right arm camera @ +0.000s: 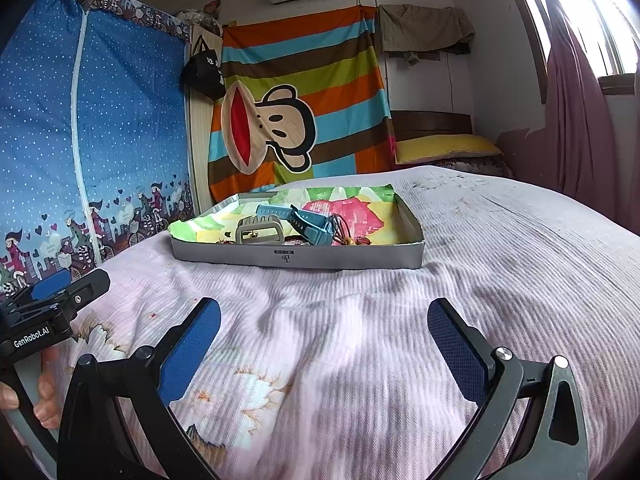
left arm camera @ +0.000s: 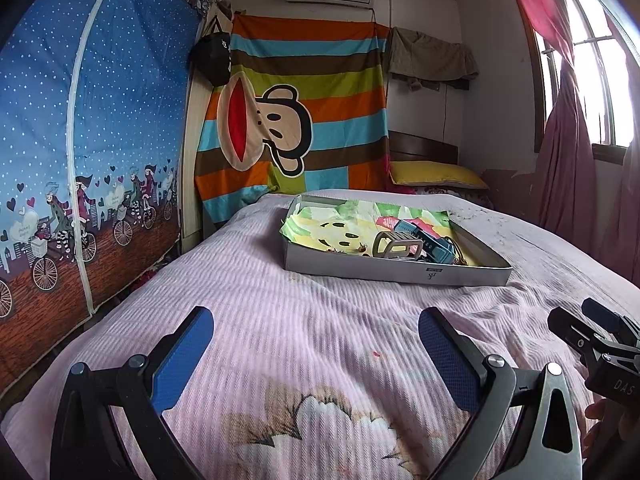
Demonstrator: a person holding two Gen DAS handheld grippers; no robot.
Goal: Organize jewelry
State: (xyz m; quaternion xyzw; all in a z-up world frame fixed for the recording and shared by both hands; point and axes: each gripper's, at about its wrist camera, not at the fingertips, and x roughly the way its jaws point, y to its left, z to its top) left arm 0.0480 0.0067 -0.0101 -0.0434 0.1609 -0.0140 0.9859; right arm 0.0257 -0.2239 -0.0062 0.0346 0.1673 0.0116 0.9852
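A shallow grey box lid lies on the pink bedspread, lined with a flowered cloth. Inside it sit a grey hair claw, a blue watch strap and small red-orange trinkets. My left gripper hovers open over the bedspread, short of the lid, nothing between its blue pads. My right gripper is likewise open and empty, also short of the lid. Each gripper shows at the edge of the other's view.
The bed fills the foreground. A blue fabric wardrobe stands along the left. A striped monkey sheet hangs at the far end, with a yellow pillow beside it. Pink curtains and a window are on the right.
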